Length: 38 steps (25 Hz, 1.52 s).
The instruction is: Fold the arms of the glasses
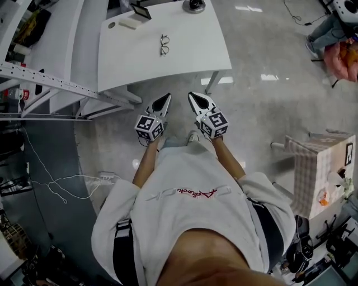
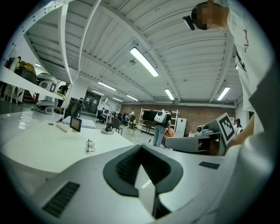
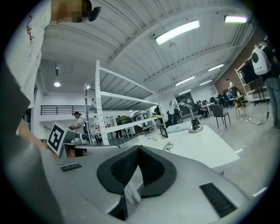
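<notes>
The glasses lie with their arms spread on the white table, far ahead of both grippers. My left gripper and right gripper are held side by side over the floor, short of the table's near edge and pointing at it. Both are shut with nothing between their jaws. In the left gripper view the glasses sit left of the closed jaw tips. In the right gripper view the glasses lie just right of the tips.
On the table's far side stand a small dark screen, a flat white box and a round lamp base. A metal shelf rack runs along the left. A cloth-covered stand is at the right, and a white cable lies on the floor.
</notes>
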{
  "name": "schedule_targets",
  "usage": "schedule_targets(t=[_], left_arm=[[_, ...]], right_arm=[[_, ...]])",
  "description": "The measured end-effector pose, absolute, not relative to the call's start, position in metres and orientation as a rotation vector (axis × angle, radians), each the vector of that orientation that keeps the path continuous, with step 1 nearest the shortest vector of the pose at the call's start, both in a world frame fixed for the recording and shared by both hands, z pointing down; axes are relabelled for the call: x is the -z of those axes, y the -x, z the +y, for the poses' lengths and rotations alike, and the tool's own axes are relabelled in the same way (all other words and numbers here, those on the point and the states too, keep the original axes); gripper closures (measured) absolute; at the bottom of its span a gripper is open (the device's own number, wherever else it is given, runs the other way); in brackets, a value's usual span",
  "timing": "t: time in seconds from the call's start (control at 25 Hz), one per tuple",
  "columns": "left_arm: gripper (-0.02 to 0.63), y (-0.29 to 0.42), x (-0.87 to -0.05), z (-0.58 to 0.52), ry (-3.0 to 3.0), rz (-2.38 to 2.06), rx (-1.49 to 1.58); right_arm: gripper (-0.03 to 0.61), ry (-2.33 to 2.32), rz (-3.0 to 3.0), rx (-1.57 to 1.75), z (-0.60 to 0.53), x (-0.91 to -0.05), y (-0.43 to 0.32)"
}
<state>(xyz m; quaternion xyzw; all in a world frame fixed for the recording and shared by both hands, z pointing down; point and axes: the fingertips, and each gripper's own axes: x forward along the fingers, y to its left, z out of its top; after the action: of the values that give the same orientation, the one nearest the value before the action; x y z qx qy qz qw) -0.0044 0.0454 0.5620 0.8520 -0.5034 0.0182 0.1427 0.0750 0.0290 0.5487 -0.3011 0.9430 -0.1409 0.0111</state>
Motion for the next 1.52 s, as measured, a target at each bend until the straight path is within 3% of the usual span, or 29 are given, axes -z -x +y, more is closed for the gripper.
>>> schedule_targets(t=[0.84, 1.52], left_arm=[[0.586, 0.027, -0.547, 0.178, -2.527, -1.398, 0.001], [0.586, 0.027, -0.545, 0.234, -2.559, -1.377, 0.038]], right_arm=[[0.561, 1.004, 3.021, 0.314, 0.176, -0.536, -0.042], [0.561, 1.077, 2.997, 0.260, 0.228, -0.529, -0.044]])
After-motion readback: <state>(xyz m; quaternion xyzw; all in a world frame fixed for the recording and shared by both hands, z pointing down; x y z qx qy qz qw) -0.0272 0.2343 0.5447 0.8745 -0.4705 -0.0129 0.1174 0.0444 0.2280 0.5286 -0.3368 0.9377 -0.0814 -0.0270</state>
